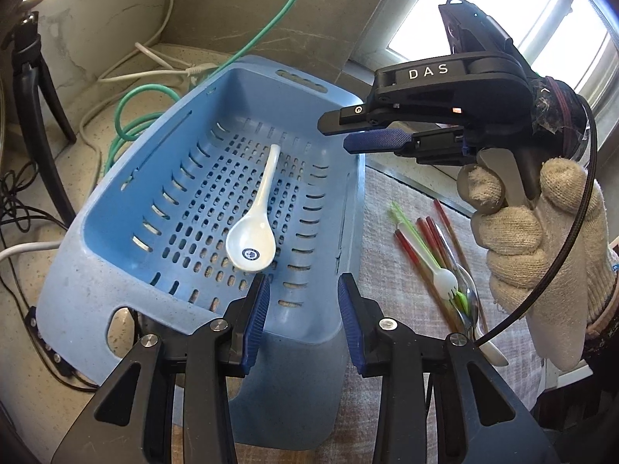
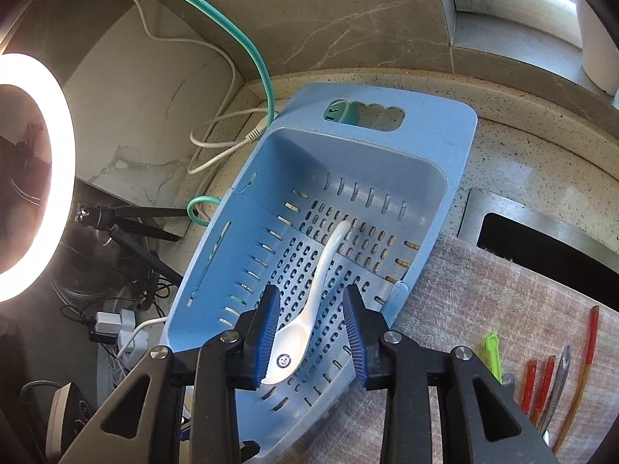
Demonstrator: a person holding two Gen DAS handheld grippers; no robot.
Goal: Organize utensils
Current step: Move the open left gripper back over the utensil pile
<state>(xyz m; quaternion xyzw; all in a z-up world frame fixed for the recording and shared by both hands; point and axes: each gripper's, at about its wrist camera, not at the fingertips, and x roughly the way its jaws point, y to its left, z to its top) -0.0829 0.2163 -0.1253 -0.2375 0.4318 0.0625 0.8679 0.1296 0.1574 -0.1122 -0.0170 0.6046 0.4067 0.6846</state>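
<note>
The perforated blue plastic basket [image 2: 445, 143] lies open from above, its slotted floor bare except for one white ceramic soup spoon [image 1: 253, 228] lying lengthwise along the middle, so room is free on either side of it. Over the basket's right rim the right hand-held gripper [image 1: 340, 133] hangs in the way. Green cable [image 1: 131, 116] and white cable [image 2: 209, 154] crowd the speckled tabletop [image 2: 522, 162] beyond the basket's far-left corner, and a black tripod [image 1: 35, 108] stands to its left.

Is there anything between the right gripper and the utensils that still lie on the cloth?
Nothing visible blocks it. The right gripper, open and empty, hangs over the blue basket; the utensils lie uncovered on the cloth beside the basket.
</note>
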